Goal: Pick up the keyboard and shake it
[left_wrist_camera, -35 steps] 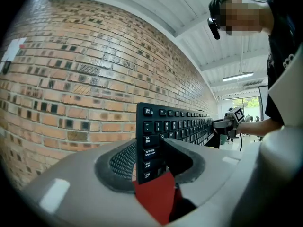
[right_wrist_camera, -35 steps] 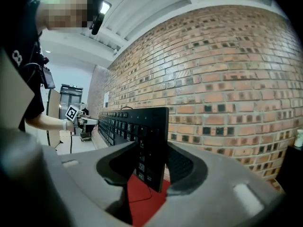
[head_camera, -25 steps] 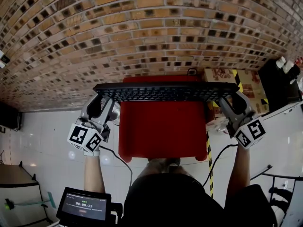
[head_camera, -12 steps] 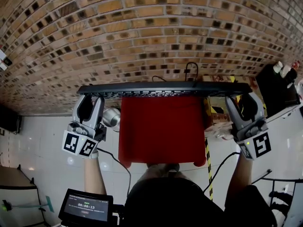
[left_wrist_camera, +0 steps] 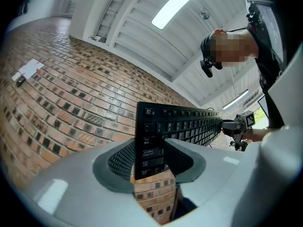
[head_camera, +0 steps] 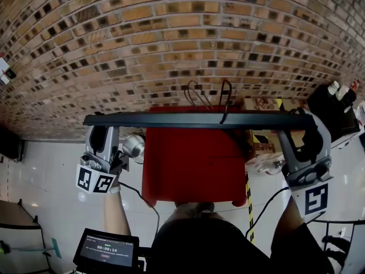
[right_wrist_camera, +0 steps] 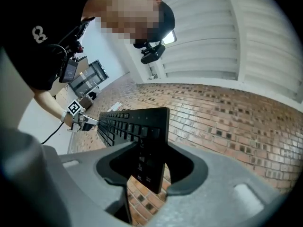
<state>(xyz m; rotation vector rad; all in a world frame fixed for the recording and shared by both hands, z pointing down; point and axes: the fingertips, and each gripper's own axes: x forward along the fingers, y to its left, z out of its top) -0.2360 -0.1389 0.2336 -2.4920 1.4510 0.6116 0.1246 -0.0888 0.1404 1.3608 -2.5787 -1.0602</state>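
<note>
Head view: left gripper (head_camera: 98, 131) and right gripper (head_camera: 308, 135) each pinch one end of the keyboard (head_camera: 194, 119), which is held edge-on, off the red surface (head_camera: 194, 170) and short of the brick wall (head_camera: 171, 39).
Left gripper view: jaws clamp the short edge.
Right gripper view: the same at the opposite end, with the long edges free.

Brick wall (head_camera: 171, 39), white floor (head_camera: 51, 164)
</note>
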